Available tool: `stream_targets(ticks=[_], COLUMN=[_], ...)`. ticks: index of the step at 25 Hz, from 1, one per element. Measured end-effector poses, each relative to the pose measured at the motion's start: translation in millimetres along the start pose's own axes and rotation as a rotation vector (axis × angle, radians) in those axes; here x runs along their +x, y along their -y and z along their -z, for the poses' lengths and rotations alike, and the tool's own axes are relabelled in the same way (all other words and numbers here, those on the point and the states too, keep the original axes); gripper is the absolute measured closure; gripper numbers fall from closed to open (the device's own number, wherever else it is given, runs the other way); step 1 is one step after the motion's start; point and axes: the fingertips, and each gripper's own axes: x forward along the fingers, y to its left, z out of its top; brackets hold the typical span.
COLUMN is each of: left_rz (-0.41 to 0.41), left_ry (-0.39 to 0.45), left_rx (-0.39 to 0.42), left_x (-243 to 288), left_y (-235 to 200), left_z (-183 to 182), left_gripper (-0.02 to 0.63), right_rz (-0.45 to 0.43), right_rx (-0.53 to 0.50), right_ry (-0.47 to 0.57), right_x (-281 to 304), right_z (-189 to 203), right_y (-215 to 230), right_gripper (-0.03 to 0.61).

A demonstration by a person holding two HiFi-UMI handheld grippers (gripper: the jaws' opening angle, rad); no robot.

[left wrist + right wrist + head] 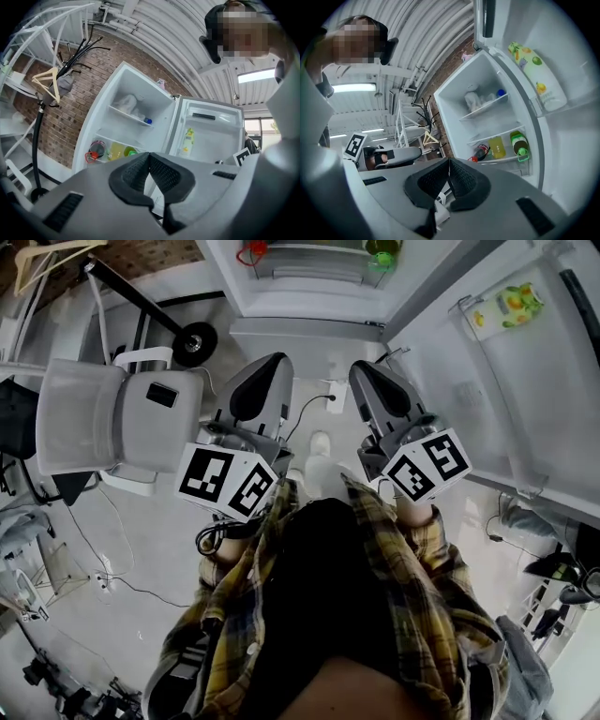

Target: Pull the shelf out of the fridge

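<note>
The white fridge [300, 310] stands open ahead of me, its door [525, 371] swung out to the right. Inside, an upper shelf [127, 115] carries a white bag and a blue-capped item. A lower shelf [499, 159] holds a red-capped bottle, a yellow bottle [497, 146] and a green bottle [518, 143]. My left gripper [277, 362] and right gripper [363, 371] are side by side, level, pointed at the fridge and well short of it. Both are shut with nothing between the pads [161, 173], [461, 178].
A fruit-print bottle [506, 306] sits in the door rack. A grey office chair [108, 418] stands close on the left, beside a black coat stand's wheeled base [194, 341] with a wooden hanger [49, 79]. Cables and a plug [333, 395] lie on the floor.
</note>
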Motion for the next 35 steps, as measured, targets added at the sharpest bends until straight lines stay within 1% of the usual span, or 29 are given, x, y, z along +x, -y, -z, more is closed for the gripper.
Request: stream_targets(ticks=[4, 9, 14, 19, 23, 27, 31, 35], left_rz=[-0.011, -0.049, -0.077, -0.095, -0.076, -0.054, 0.001, 0.063], left_ry=[0.013, 0.029, 0.031, 0.025, 0.01, 0.002, -0.019, -0.043], left_rx=[0.011, 0.018, 0.015, -0.006, -0.007, -0.009, -0.006, -0.004], left_x=[39, 61, 68, 73, 85, 107, 139, 177], left_y=[-6, -12, -17, -29, -37, -57, -85, -112], left_z=[-8, -15, -13, -10, -10, -17, -29, -43], left_gripper=[0.611, 0.611, 0.611, 0.611, 0.611, 0.611, 0.611, 0.611], right_rz=[-0.034, -0.083, -0.12, -0.141, -0.117, -0.092, -0.038, 0.01], right_rx=[0.016, 0.024, 0.023, 0.028, 0.044, 0.059, 0.097, 0.099], right_ry=[0.011, 0.0, -0.022, -0.042, -0.037, -0.029, 0.001, 0.026], right_x=[21, 38, 49, 61, 71, 95, 130, 167], right_z=[-15, -25, -25, -22, -22, -26, -35, -50], right_y=[31, 51, 57, 57, 66, 80, 99, 116], right_gripper=[0.558, 0.558, 0.558, 0.558, 0.558, 0.558, 0.558, 0.558])
